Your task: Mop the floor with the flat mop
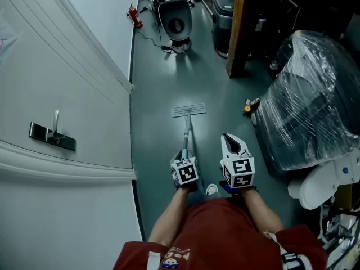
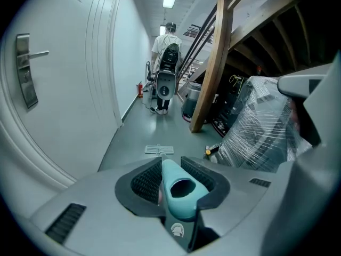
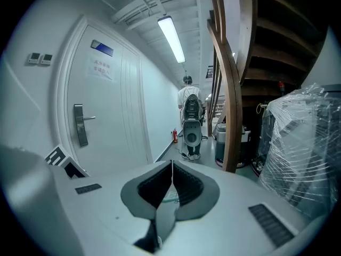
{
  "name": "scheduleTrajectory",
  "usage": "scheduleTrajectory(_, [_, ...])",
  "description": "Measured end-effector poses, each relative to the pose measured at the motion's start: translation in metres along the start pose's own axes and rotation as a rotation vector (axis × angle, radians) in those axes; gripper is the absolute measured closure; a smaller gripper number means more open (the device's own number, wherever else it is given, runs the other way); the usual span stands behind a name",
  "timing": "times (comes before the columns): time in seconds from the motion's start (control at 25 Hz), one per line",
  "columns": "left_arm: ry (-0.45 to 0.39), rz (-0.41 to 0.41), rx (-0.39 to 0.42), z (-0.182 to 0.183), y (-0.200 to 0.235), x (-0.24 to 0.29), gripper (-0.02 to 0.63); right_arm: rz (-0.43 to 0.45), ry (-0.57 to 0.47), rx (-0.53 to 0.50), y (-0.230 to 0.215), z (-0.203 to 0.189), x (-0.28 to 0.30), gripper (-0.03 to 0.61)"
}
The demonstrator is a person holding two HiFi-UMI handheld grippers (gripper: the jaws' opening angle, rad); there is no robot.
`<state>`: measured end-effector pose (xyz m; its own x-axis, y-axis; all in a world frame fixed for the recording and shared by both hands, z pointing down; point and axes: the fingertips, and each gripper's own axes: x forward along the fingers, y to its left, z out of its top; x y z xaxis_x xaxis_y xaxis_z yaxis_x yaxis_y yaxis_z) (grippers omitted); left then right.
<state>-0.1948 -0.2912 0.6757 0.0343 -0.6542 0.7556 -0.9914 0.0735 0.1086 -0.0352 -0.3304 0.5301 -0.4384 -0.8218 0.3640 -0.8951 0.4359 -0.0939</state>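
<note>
Head view: grips the flat mop [image 1: 189,111] by its teal handle [image 1: 185,142] in the left gripper [image 1: 184,155], pad flat on the grey floor [image 1: 163,77] toward its left edge; holds the right gripper [image 1: 230,142] just beside.
Left gripper view: clamps the handle's hollow end between both jaws.
Right gripper view: shows jaws pressed together, nothing between.

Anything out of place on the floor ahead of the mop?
One thing: a small yellow-and-black object lies loose on the floor, right of the mop head and close by the foot of the plastic-wrapped bundle. It is too small to identify. Nothing looks spilled.
</note>
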Motion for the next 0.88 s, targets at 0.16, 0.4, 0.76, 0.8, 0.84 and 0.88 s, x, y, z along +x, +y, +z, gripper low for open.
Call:
scheduleTrajectory(0.16, [0.015,0.007,0.0,-0.029,-0.015,-0.022,0.488,0.009,0.025,0.011,-0.002,-0.019,-0.032,0.558])
scheduleTrajectory(0.4, [0.008,0.003,0.04,-0.049,-0.03,-0.04,0.488,-0.008,0.041,0.03,-0.006,-0.038,-0.064,0.558])
scheduleTrajectory(0.76, [0.034,-0.028,0.073,-0.095,-0.023,-0.084,0.488,-0.027,0.029,0.02,0.035,-0.043,-0.101,0.558])
scheduleTrajectory(0.8, [0.034,-0.03,0.073,-0.102,-0.024,-0.088,0.486,-0.027,0.029,0.024,0.042,-0.047,-0.106,0.558])
scheduleTrajectory(0.84, [0.036,-0.032,0.074,-0.11,-0.024,-0.093,0.486,-0.022,0.033,0.021,0.049,-0.051,-0.113,0.558])
scheduleTrajectory(0.88, [0.036,-0.035,0.073,-0.118,-0.023,-0.098,0.486,-0.017,0.038,0.011,0.057,-0.056,-0.12,0.558])
